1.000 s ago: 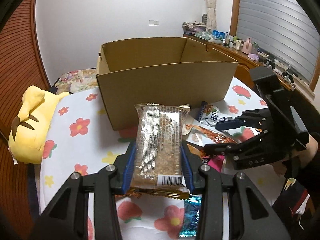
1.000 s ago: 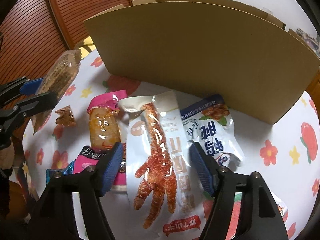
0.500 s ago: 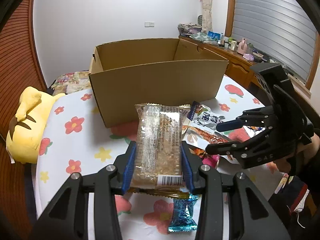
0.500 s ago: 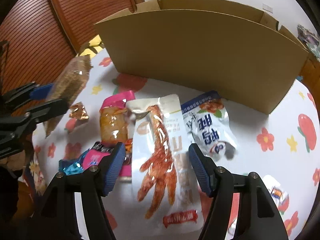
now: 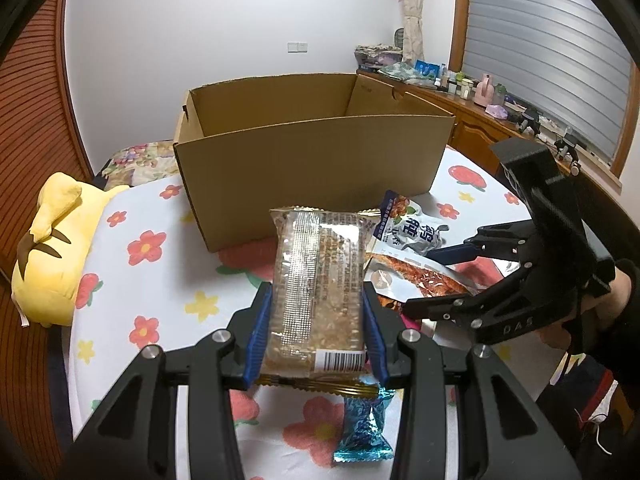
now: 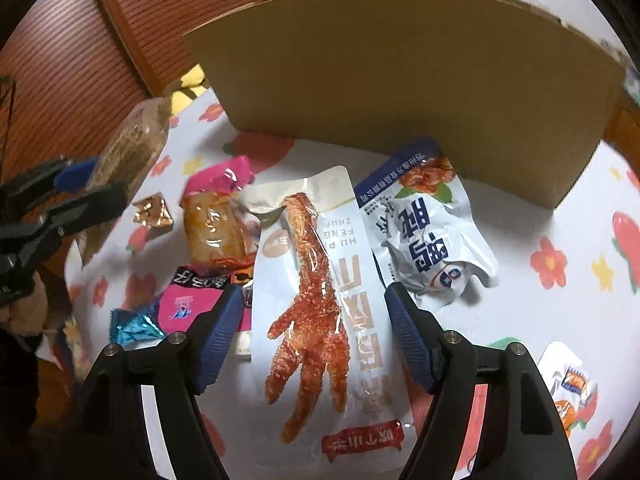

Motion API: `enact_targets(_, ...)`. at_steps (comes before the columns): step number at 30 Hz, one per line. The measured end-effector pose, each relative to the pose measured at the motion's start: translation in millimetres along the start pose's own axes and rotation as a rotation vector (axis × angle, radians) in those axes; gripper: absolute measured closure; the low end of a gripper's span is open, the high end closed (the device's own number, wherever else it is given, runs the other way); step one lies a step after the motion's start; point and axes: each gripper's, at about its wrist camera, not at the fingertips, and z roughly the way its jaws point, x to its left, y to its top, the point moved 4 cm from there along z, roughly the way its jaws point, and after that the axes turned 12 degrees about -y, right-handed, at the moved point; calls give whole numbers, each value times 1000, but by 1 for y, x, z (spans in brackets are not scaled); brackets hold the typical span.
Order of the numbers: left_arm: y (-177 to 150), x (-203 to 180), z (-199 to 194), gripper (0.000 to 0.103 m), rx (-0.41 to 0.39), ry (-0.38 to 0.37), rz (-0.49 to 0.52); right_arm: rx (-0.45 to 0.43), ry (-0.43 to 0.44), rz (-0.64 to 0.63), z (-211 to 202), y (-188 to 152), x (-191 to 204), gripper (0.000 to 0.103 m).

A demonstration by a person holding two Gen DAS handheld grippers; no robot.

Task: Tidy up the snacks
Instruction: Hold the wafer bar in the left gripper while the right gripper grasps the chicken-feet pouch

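Observation:
My left gripper [image 5: 318,308] is shut on a clear-wrapped grain bar [image 5: 320,276], held above the flowered tablecloth in front of the open cardboard box [image 5: 312,160]. In the right wrist view that gripper [image 6: 92,184] and the grain bar [image 6: 132,140] show at the left edge. My right gripper [image 6: 314,300] straddles a white chicken-foot packet [image 6: 320,292] lying flat; its jaws are opening and the pads stand just off the packet's edges. From the left wrist view the right gripper [image 5: 420,280] hovers over that packet [image 5: 420,280]. The box [image 6: 400,100] stands just beyond.
Around the chicken-foot packet lie a white-and-blue packet [image 6: 432,240], a pink-topped pack [image 6: 216,216], a pink-and-black pack [image 6: 188,292], a gold candy [image 6: 154,212], a blue candy [image 6: 134,326] and a small white packet [image 6: 572,380]. A yellow plush toy [image 5: 52,248] rests at the table's left edge.
The right gripper's jaws have spread wider around the chicken-foot packet. The left gripper keeps its hold on the grain bar; the blue candy has come into its view.

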Motion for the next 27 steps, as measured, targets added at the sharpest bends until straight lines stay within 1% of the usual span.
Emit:
enact_targets(3,0,0,0,63,0,-1,-1,-9,-6,2,0,-1,1,28)
enact_targets(4,-1,0,0,63,1,-2,0,-12,-9,-4,0,-1,1,29)
enact_targets(6,-1,0,1,63,2,0,1,-17,-8,-6,-1,-2,0,35)
enact_targets(11,-3,0,-1,63,-4,3,-4,-16,-4,-9,-4,-1,-1,40)
enact_targets(13,-3,0,-2,63,-5,2,-4,-22,9,-4,-8,0,-1,49)
enact_targets(15,-3,-1,-2,63,-4,2,-2,-22,26,7,-11,1,0,52)
enact_targets(17,-3,-1,-2,63,-3,3,-1,-18,19,-2,-11,1,1,52)
enact_targets(20,-2,-2,-2,63,-5,1,-1,-16,31,21,-12,1,-5,52)
enact_targets(27,-2,-1,-2,62,-2,2,-1,-17,-25,-15,-14,-2,-3,49)
